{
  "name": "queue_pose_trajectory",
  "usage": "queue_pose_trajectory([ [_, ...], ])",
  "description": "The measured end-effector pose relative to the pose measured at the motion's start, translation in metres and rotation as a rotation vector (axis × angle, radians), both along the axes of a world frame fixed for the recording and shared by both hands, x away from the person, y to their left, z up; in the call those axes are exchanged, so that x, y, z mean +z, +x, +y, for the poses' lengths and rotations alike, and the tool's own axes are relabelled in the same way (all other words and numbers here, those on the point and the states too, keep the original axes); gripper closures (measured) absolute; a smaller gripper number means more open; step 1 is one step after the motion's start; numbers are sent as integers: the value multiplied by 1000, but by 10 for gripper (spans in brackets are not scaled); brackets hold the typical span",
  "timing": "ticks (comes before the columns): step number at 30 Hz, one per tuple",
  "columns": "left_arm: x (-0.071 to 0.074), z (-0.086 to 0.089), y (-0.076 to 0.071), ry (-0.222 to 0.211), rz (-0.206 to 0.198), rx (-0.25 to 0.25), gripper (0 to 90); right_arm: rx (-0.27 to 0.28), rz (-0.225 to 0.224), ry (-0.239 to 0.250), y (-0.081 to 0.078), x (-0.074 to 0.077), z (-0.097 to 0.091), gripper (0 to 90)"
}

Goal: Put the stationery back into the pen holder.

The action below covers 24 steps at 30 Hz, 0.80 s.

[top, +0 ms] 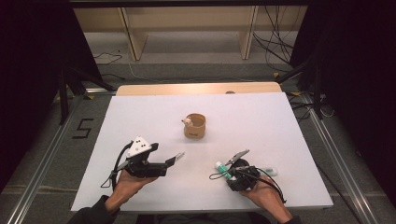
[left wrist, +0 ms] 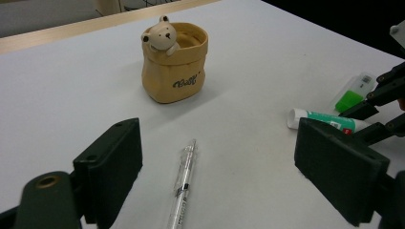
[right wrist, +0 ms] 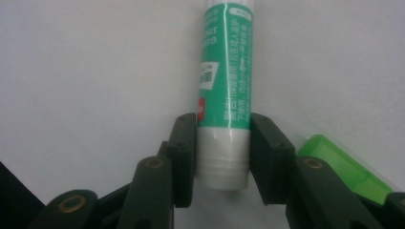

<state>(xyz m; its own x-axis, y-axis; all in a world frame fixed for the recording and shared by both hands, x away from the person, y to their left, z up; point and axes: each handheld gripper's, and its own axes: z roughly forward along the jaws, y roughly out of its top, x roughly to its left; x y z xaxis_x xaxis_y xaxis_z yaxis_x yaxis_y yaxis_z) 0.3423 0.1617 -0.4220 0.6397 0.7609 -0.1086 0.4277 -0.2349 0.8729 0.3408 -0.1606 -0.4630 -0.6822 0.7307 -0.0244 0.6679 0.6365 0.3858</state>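
Note:
A green and white glue stick (right wrist: 224, 71) lies on the white table, and my right gripper (right wrist: 223, 152) is shut on its white end, both pads pressed against its sides. From above, the right gripper (top: 229, 171) sits at the front right with the glue stick (top: 220, 166) pointing left out of it. My left gripper (left wrist: 219, 157) stands open at the front left, its jaws wide on either side of a clear pen (left wrist: 184, 186) that lies flat between them, untouched. A tan bag-shaped cup (top: 194, 126) with a small bear on its rim stands mid-table beyond both grippers.
A small clear case with a green part (left wrist: 353, 93) lies on the table just beside the right gripper, also seen as the green case (right wrist: 344, 167). The white table top (top: 140, 116) ends at a wooden strip at the back. Cables and shelf legs lie on the floor behind.

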Motion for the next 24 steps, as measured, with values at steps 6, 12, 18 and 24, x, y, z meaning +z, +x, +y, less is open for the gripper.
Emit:
queue_pose_trajectory([
  [6,0,0,1,-1,-2,0,161,37,-11,-17,0,1,1,658],
  [12,0,0,1,-1,-1,0,161,72,-39,-17,-1,4,1,660],
  [18,0,0,1,-1,2,2,161,95,-87,-9,-3,7,2,660],
  [24,0,1,2,2,4,2,162,89,-166,62,-4,14,-1,660],
])
